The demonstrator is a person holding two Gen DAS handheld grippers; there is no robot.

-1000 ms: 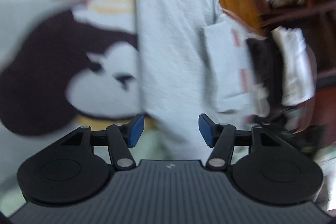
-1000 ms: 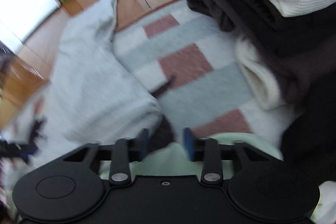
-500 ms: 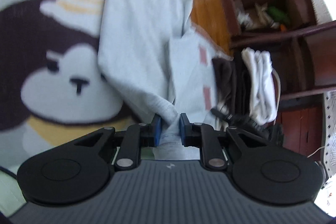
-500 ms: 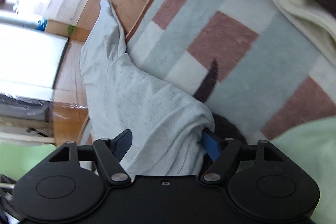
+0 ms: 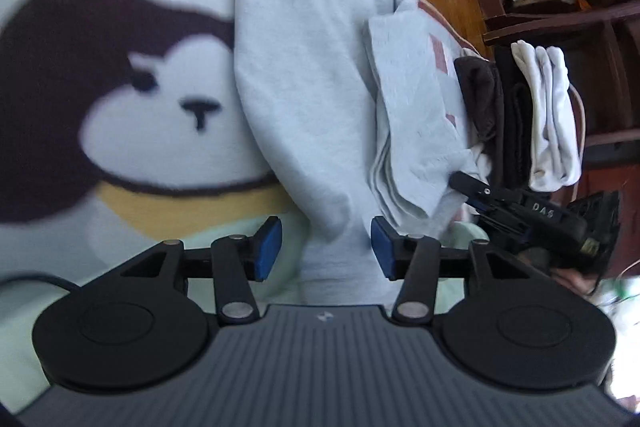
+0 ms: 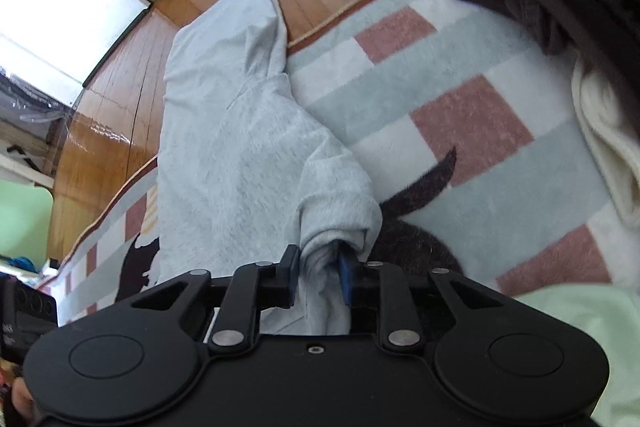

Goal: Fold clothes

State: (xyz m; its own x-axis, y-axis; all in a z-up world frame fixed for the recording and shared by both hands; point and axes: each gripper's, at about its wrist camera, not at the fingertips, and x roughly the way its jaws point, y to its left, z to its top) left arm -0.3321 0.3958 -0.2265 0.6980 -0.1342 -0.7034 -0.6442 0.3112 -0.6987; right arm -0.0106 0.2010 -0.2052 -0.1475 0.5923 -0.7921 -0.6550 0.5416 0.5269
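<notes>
grey garment (image 5: 312, 75): 1 | rug (image 6: 480, 115): 1 | folded clothes stack (image 5: 520, 115): 1 | shelf unit (image 5: 560, 7): 1

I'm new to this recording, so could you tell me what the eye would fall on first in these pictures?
A long pale grey garment runs up the middle of a rug bearing a cartoon animal face. The right gripper is closing on the garment's bunched near end, while the left gripper is opening, its pads clear of the cloth. A stack of folded clothes sits at the right.

Daylight's decent; window (image 6: 60, 15) blown out white at my ten o'clock, rug (image 5: 120, 107) smeared with motion blur, fisheye bending the edges.
</notes>
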